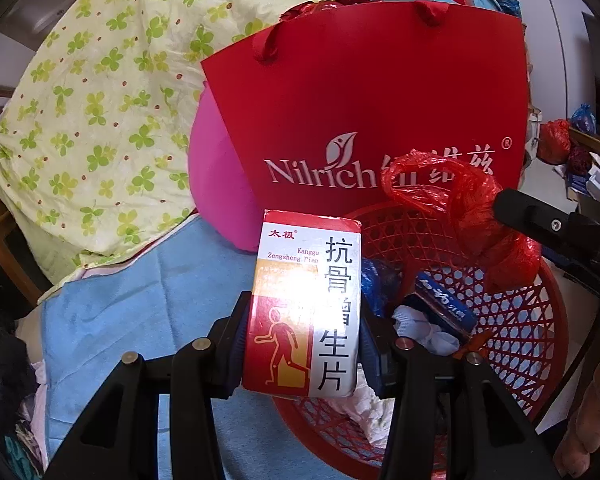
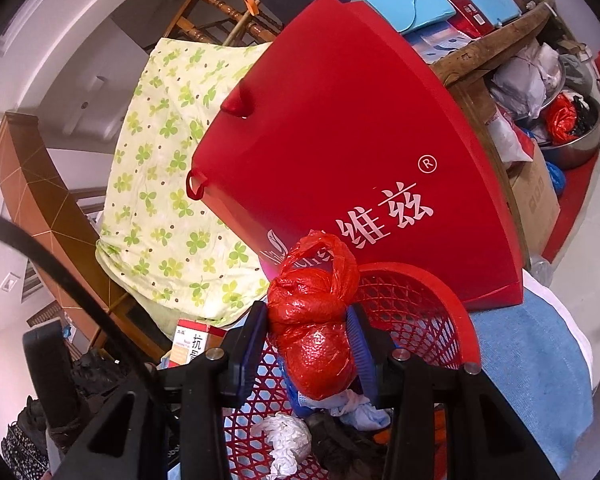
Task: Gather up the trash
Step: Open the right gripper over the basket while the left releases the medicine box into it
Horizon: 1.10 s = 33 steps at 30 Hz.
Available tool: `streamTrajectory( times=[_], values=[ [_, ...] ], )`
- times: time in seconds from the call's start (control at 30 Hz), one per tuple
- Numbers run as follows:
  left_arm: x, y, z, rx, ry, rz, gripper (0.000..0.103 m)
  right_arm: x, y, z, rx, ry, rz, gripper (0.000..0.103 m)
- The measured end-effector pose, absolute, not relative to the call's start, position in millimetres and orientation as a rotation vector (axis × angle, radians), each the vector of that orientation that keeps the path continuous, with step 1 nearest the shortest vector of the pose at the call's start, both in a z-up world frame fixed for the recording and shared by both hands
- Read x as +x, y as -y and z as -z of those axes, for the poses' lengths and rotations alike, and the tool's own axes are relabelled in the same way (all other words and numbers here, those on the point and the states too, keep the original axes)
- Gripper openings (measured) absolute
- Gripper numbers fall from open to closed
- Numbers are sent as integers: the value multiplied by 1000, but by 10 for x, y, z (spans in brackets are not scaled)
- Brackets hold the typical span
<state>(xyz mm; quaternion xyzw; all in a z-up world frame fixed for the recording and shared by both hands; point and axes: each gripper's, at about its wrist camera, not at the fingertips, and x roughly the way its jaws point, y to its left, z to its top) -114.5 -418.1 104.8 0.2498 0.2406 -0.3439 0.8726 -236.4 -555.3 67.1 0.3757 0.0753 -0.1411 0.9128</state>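
My left gripper (image 1: 302, 344) is shut on a red-and-white medicine box (image 1: 304, 304) and holds it upright at the left rim of a red lattice basket (image 1: 520, 320). My right gripper (image 2: 310, 346) is shut on a knotted red plastic bag (image 2: 314, 320) and holds it above the same basket (image 2: 420, 304). The bag also shows in the left wrist view (image 1: 460, 204), and the box in the right wrist view (image 2: 192, 342). Inside the basket lie crumpled white tissue (image 2: 284, 440), a blue box (image 1: 446, 308) and blue plastic (image 1: 376, 284).
A large red paper bag (image 1: 364, 100) stands right behind the basket. A pink object (image 1: 216, 184) and a clover-print quilt (image 1: 92, 112) lie to the left. Blue cloth (image 1: 140, 300) lies under the basket. Cluttered boxes and bags (image 2: 540, 120) are at the right.
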Motion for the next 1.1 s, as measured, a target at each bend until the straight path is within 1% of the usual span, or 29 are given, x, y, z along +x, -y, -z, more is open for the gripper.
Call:
streamTrajectory(
  times=[0.07,0.1,0.13,0.17,0.2,0.23,0.27,0.33,0.4,0.47,0.5,0.57,0.7,0.8,0.93,1.1],
  values=[
    [-1140,4190,-1039,514,-506,741,51,-2361,5544,-674,778,-155,290,45],
    [-1137,4189,-1032,506,-508,762,52,-2365,5545,-673,782,-155,290,45],
    [-1131,4183,-1027,498,-513,785,59,-2368,5554,-667,791,-154,293,46],
    [-1124,4169,-1023,488,-521,806,68,-2370,5568,-660,805,-154,295,48],
    [-1118,4154,-1022,481,-524,813,71,-2374,5593,-642,828,-153,292,52],
    [-1122,4124,-1030,475,-520,817,72,-2376,5615,-624,852,-151,284,61],
    [-1139,4104,-1037,474,-512,819,73,-2369,5637,-609,871,-152,279,63],
    [-1181,4057,-1066,480,-489,820,73,-2337,5661,-575,897,-166,268,63],
    [-1249,3980,-1114,487,-457,815,78,-2296,5634,-569,892,-180,265,63],
    [-1312,3865,-1179,480,-422,797,86,-2244,5572,-587,859,-197,266,63],
    [-1327,3818,-1206,473,-411,794,87,-2211,5531,-598,840,-207,261,63],
    [-1344,3664,-1303,442,-401,798,92,-2145,5443,-632,791,-226,260,63],
    [-1373,3371,-1444,424,-382,750,92,-2036,5176,-707,669,-252,249,63],
    [-1410,3094,-1572,395,-371,713,92,-2022,4912,-792,558,-234,269,63],
    [-1484,2779,-1700,383,-348,649,99,-2129,4662,-871,524,-226,312,64],
    [-1642,2415,-1838,371,-296,592,100,-2301,4339,-981,452,-316,386,64]
  ],
)
